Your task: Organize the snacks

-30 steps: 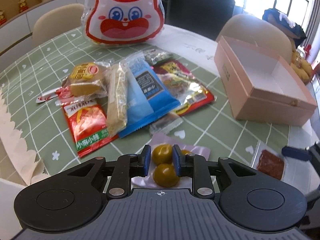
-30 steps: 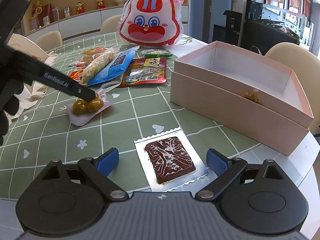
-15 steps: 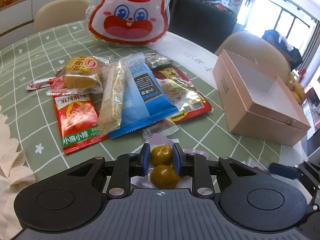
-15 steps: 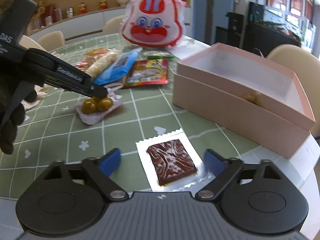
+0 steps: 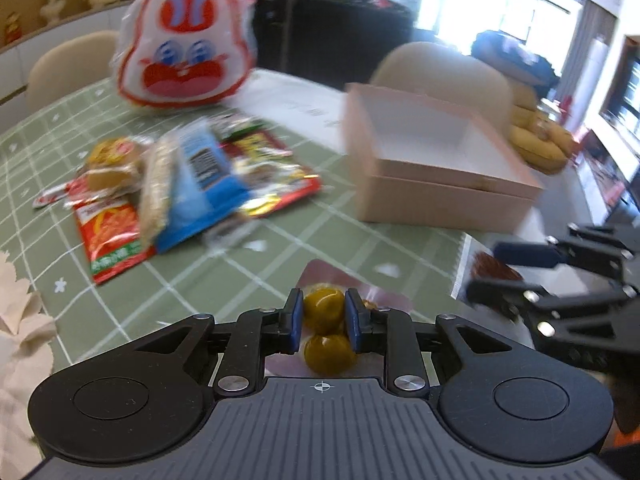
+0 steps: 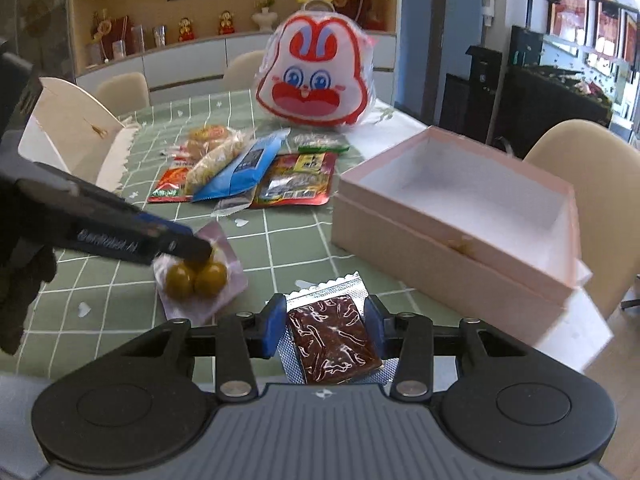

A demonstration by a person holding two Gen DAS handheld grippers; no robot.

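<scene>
My left gripper is shut on a clear packet of yellow-green balls, and its jaws are closing a little tighter. The right wrist view shows that packet hanging under the left gripper, just above the green checked cloth. The jaws of my right gripper are closing, and both blue pads touch the sides of a foil packet with a dark brown slab. From the left wrist view, the right gripper and the brown packet show blurred at the right. An open pink box stands to the right, white inside.
A pile of snack packets lies mid-table, with a big rabbit-face bag behind it. A white open carton stands at the left. Beige chairs ring the table. The pink box sits near the table's right edge.
The right jaws have gone from wide open to closed on the brown packet and have risen with it. The left gripper has carried the ball packet to the right, nearer the box.
</scene>
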